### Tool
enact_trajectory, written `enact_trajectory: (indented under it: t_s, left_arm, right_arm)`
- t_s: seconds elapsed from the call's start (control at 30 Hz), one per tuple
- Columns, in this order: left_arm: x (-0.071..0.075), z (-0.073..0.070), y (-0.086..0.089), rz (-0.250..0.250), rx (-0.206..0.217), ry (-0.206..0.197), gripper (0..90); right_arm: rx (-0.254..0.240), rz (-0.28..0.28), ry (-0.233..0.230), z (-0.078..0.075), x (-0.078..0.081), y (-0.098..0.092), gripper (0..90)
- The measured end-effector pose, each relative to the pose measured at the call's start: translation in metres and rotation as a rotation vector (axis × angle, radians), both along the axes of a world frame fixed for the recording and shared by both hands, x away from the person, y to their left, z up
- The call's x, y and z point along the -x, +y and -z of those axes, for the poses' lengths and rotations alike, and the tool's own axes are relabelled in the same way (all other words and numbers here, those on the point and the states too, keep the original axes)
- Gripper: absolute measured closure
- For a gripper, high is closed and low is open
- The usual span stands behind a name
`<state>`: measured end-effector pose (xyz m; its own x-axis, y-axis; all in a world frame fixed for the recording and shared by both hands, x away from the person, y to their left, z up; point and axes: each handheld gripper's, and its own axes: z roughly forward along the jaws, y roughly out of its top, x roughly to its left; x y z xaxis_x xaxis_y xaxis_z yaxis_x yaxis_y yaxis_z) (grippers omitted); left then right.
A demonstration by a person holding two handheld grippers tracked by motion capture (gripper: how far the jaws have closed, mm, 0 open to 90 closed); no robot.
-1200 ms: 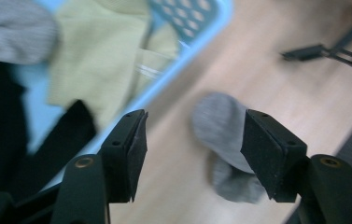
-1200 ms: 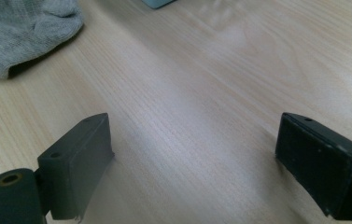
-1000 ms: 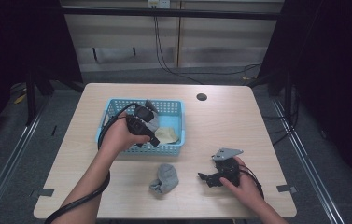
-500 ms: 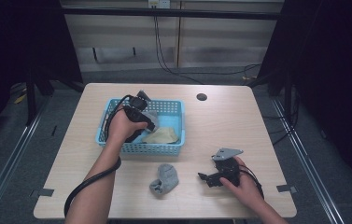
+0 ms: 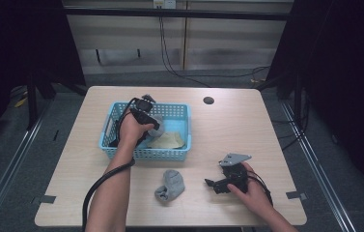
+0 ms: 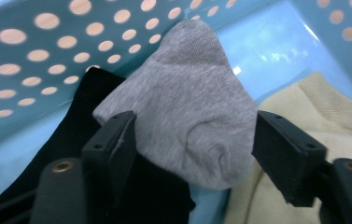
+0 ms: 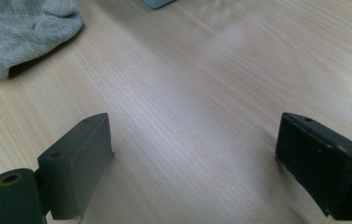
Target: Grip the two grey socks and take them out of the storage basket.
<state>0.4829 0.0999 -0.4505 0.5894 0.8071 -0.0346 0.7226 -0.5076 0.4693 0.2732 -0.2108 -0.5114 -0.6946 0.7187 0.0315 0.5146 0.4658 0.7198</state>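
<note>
My left gripper [image 5: 148, 120] reaches down into the blue perforated basket [image 5: 146, 154]. In the left gripper view its jaws [image 6: 194, 128] stand wide and have just been opening. A grey sock [image 6: 192, 102] lies loosely between them, draped over a black sock [image 6: 71, 135] and beside a cream cloth [image 6: 313, 112]. A second grey sock [image 5: 170, 186] lies crumpled on the table in front of the basket. My right gripper [image 5: 213, 186] rests low over the table to that sock's right, open with nothing between its jaws [image 7: 194, 130], and the sock [image 7: 19, 32] lies at the upper left of its view.
The cream cloth [image 5: 167, 141] fills the basket's right half. A small dark round hole [image 5: 208, 100] marks the wooden table [image 5: 247, 125] at the back. Black cables run across the floor beyond the far edge.
My left hand has shifted over the basket and sunk down into it with the grey sock. The right hand and the sock on the table have not moved.
</note>
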Motion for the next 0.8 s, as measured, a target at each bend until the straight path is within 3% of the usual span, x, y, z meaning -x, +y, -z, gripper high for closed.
enact_trajectory:
  t_s: [0.2,0.47,0.6,0.8]
  left_arm:
    - [-0.001,0.012,-0.008,0.025,-0.015,0.088,54.1]
    - [-0.001,0.019,-0.010,0.011,0.017,0.200,76.7]
    - [0.002,0.013,-0.015,0.023,-0.058,0.216,85.0]
    - [0.008,-0.013,-0.010,0.040,-0.049,0.189,85.3]
  right_arm:
    - [0.000,0.000,0.000,0.000,0.000,0.000,10.4]
    - [0.000,0.000,0.002,0.000,0.000,0.000,10.4]
    - [0.000,-0.001,-0.001,0.000,0.000,0.000,10.4]
    - [0.001,-0.001,-0.002,0.000,0.000,0.000,10.4]
